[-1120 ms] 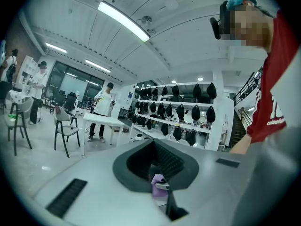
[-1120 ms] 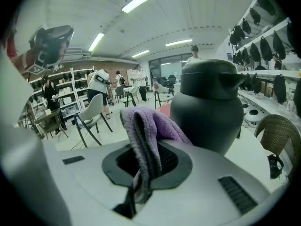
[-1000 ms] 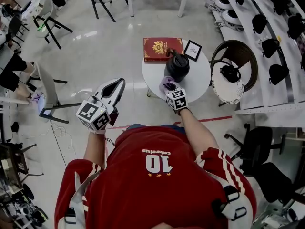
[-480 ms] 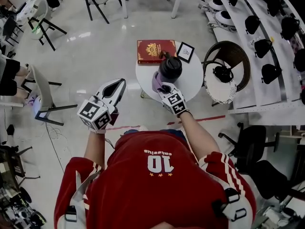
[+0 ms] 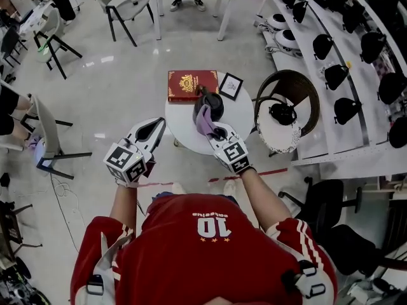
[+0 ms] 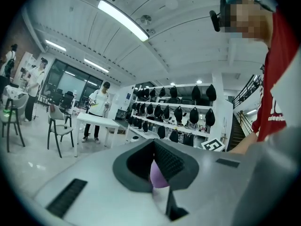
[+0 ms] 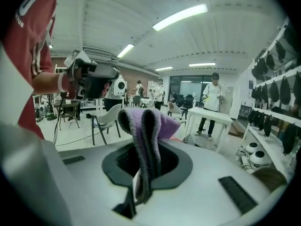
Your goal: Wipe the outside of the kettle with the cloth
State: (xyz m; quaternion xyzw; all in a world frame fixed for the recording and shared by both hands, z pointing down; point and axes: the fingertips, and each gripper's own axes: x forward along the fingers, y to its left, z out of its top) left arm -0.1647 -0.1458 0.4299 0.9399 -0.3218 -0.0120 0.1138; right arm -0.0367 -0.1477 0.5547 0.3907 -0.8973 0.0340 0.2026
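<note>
A black kettle [image 5: 210, 100] stands on a small round white table [image 5: 240, 116]. My right gripper [image 5: 215, 132] is shut on a purple cloth [image 5: 204, 121], and the cloth lies against the kettle's near side. In the right gripper view the cloth [image 7: 146, 121] rises folded out of the pinched jaws. My left gripper [image 5: 157, 123] hovers left of the table, off the kettle, its jaws together with nothing held. In the left gripper view a bit of purple shows through the slit of the left gripper [image 6: 160, 182].
A red book [image 5: 191, 84] and a small framed picture [image 5: 230, 86] lie at the table's far side. A round wicker chair [image 5: 289, 107] stands right of the table. Shelves of black helmets [image 5: 356, 62] line the right wall. Chairs [image 5: 44, 132] stand at left.
My right gripper has drawn the cloth along the kettle's near side, from its lower left to its front. The left gripper has held its place beside the table.
</note>
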